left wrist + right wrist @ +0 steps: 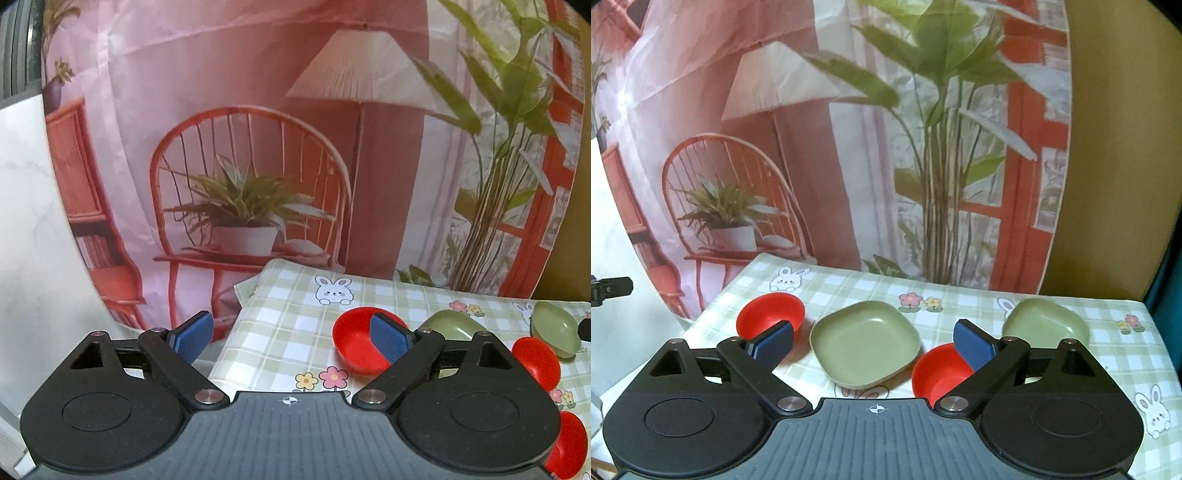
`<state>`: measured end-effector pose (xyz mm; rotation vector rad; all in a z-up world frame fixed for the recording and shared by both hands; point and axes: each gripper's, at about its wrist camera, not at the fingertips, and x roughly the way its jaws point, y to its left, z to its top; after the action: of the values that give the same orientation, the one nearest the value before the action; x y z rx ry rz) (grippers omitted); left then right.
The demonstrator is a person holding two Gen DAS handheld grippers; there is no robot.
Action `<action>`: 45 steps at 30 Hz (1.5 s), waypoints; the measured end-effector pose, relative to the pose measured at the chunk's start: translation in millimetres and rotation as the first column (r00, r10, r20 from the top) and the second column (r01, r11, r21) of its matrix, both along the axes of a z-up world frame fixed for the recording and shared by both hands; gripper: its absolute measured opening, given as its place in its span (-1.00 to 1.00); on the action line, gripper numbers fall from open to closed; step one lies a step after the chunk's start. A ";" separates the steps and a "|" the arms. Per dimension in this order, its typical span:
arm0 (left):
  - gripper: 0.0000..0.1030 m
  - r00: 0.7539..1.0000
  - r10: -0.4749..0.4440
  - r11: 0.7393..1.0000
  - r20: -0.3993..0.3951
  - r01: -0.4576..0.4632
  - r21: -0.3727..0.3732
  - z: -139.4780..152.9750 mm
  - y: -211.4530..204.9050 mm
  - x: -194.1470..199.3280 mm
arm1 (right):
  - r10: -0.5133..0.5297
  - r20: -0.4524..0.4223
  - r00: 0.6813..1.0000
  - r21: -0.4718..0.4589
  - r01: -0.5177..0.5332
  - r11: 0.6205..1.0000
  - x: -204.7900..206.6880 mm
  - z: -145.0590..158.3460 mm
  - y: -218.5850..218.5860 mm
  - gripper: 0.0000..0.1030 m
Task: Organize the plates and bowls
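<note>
In the right wrist view a green square plate (866, 347) lies mid-table, a second green plate (1047, 323) at the right, a red bowl (768, 314) at the left and another red bowl (936, 373) near my right finger. My right gripper (873, 345) is open and empty, above the near green plate. My left gripper (293, 339) is open and empty at the table's left edge. In the left wrist view it faces a red bowl (356, 343), two green plates (452, 323) (554, 328) and two more red bowls (537, 363) (570, 445).
The table wears a green checked cloth with rabbits and flowers (960, 295). A printed backdrop of a chair, lamp and plants (258, 147) hangs behind it. A white wall (29, 221) stands at the left. The left gripper's tip (609, 290) shows at the right wrist view's left edge.
</note>
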<state>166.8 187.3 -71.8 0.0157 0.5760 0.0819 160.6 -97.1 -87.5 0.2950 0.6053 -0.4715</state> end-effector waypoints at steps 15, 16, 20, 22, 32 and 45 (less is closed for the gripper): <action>0.08 0.993 -0.051 0.997 -0.107 0.045 -0.055 -80.6 5.1 85.6 | 0.186 -0.053 0.981 0.083 -0.181 0.980 120.6 -52.1 4.9 0.22; 0.05 0.992 -0.044 0.998 -0.117 0.039 -0.043 -87.8 4.1 91.6 | 0.205 -0.070 0.976 0.089 -0.199 0.976 132.4 -57.3 6.8 0.18; 0.05 0.991 -0.062 0.997 -0.121 0.055 -0.060 -104.6 3.3 107.2 | 0.239 -0.131 0.962 0.073 -0.232 0.970 171.8 -76.3 11.3 0.04; 0.05 0.988 -0.086 0.993 -0.125 0.075 -0.092 -111.9 4.7 115.7 | 0.247 -0.154 0.957 0.065 -0.240 0.969 189.0 -85.4 11.2 0.00; 0.04 0.984 -0.092 0.928 -0.151 0.029 -0.371 -157.6 29.0 135.1 | 0.282 -0.248 0.927 0.038 -0.281 0.959 234.5 -131.4 9.5 -0.32; -0.81 0.980 -0.116 0.922 -0.159 0.047 -0.384 -166.8 9.4 134.9 | 0.303 -0.226 0.926 0.089 -0.290 0.953 228.8 -137.9 5.4 -0.79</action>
<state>301.8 196.7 -238.6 -0.3328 0.7631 -0.1153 389.4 -91.7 -225.4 0.1939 0.8831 -0.1983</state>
